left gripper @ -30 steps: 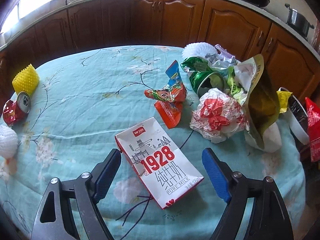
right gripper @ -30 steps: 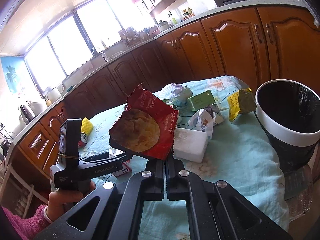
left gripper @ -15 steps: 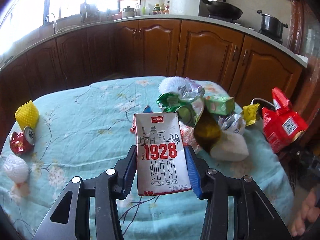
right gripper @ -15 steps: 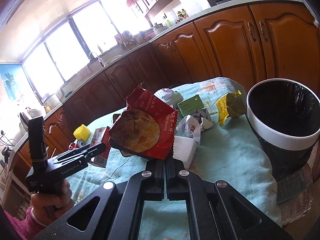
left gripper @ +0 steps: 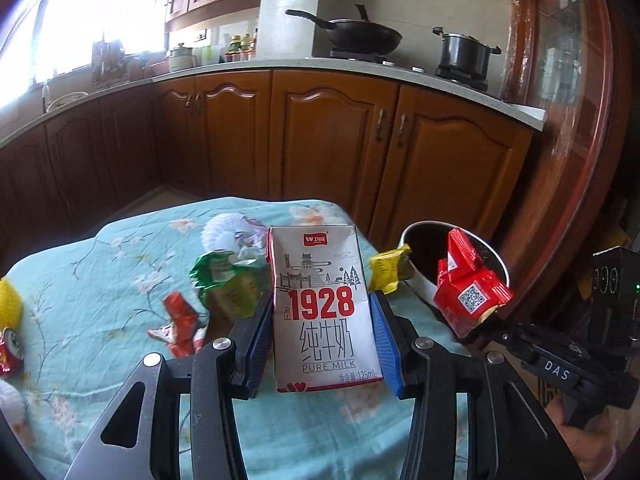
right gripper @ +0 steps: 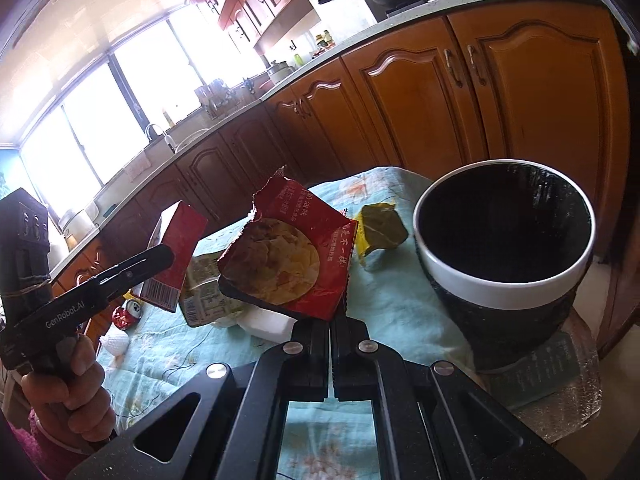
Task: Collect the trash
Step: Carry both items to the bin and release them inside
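Observation:
A white "1928" milk carton stands upright between the blue pads of my left gripper, which is shut on its sides and holds it above the table. From the right wrist view, the same carton hangs in the air at the left. My right gripper is shut on the lower edge of a torn red snack wrapper. The black bin with a white rim sits at the table's right end, just right of the wrapper. In the left wrist view the wrapper is over the bin's rim.
On the teal flowered tablecloth lie a green wrapper, a yellow packet, a red-orange wrapper, a crushed red can and a white foam block. Wooden cabinets stand behind the table.
My left gripper has closed on the milk carton, lifted it off the table and swung toward the bin. The right gripper has carried the red wrapper closer to the bin.

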